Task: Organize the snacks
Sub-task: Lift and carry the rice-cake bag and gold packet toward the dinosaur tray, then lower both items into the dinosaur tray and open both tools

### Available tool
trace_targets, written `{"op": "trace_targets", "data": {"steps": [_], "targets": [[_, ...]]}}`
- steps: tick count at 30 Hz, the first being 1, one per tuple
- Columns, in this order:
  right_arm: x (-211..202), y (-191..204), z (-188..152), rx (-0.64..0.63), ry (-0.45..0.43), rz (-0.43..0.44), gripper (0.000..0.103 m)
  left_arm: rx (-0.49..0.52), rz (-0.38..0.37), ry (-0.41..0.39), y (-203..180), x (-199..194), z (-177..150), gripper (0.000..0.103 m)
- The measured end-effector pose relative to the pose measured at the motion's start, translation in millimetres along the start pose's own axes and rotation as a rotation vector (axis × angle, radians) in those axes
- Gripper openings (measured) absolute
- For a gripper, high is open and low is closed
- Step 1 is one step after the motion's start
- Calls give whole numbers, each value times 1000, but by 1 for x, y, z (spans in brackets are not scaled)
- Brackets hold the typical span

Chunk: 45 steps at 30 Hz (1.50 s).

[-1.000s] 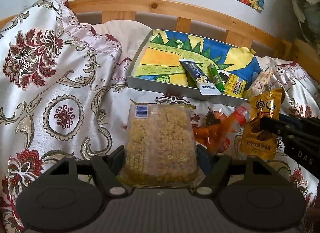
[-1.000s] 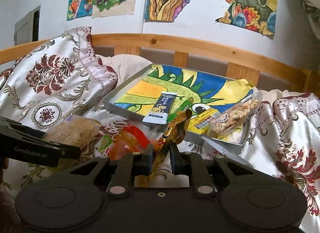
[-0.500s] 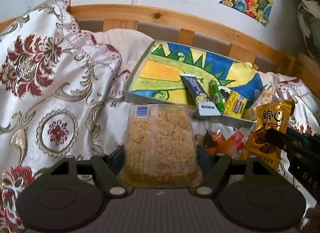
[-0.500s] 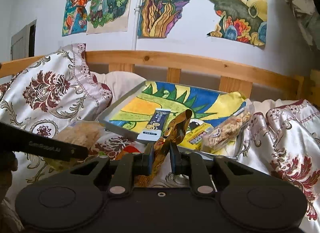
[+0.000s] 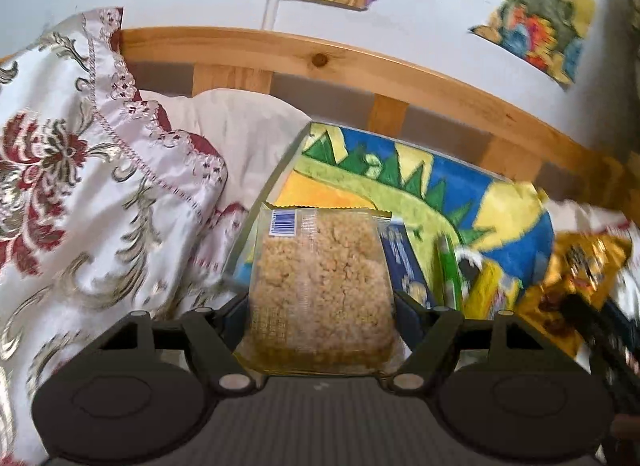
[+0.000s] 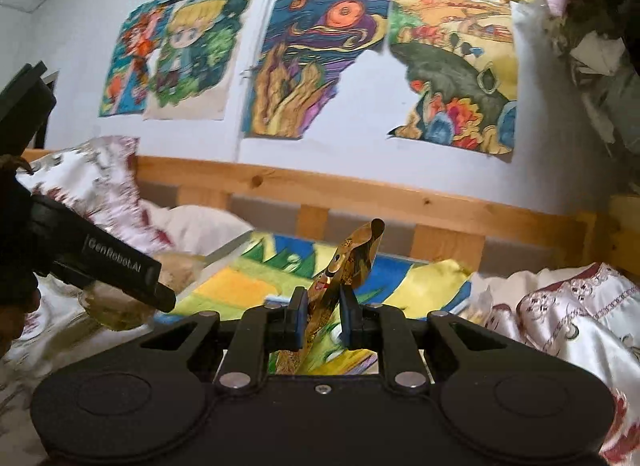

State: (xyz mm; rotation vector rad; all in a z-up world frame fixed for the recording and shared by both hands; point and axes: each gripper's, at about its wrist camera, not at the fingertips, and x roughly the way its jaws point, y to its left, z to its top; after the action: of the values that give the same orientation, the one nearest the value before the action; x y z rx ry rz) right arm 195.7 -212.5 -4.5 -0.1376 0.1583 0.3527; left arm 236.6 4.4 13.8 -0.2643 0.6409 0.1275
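While the left tongs [image 5: 322, 306] were clamped on a clear packet of crumbly rice snack [image 5: 320, 286], the packet stood upright between the fingers, over the near left corner of the painted tray [image 5: 400, 185] on the bed — a blue bar [image 5: 404, 262] and a green stick [image 5: 448, 266] lay in the tray just beside it. Right tongs [image 6: 324, 316] were pinched on a gold snack pouch [image 6: 356, 250], held edge-on above the tray's near edge — bedding [image 6: 572, 318] lay rumpled to the right.

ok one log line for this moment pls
left gripper: shut on rice cracker pack | right gripper: shut on gold snack pouch | both above painted tray | nothing released
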Motion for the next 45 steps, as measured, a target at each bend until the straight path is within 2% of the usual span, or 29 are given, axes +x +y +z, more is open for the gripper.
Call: {"op": "trace_targets", "data": {"steps": [5, 11, 20, 31, 36, 38, 40, 45], "targets": [[24, -16, -2, 15, 8, -7, 18, -26, 34, 6, -8, 34, 28, 77], [43, -29, -4, 54, 35, 8, 18, 10, 74, 13, -20, 69, 37, 77], [58, -28, -16, 75, 107, 61, 18, -4, 76, 58, -26, 102, 15, 77], [66, -28, -22, 89, 156, 52, 22, 7, 80, 72, -29, 108, 3, 77], [67, -29, -22, 87, 162, 39, 29, 19, 84, 58, -30, 103, 4, 81], [66, -28, -22, 80, 159, 32, 37, 30, 85, 48, -31, 99, 4, 84], [66, -28, -21, 70, 154, 26, 49, 37, 83, 40, -31, 96, 5, 87], [62, -24, -17, 43, 131, 12, 67, 18, 57, 26, -27, 85, 7, 95]]}}
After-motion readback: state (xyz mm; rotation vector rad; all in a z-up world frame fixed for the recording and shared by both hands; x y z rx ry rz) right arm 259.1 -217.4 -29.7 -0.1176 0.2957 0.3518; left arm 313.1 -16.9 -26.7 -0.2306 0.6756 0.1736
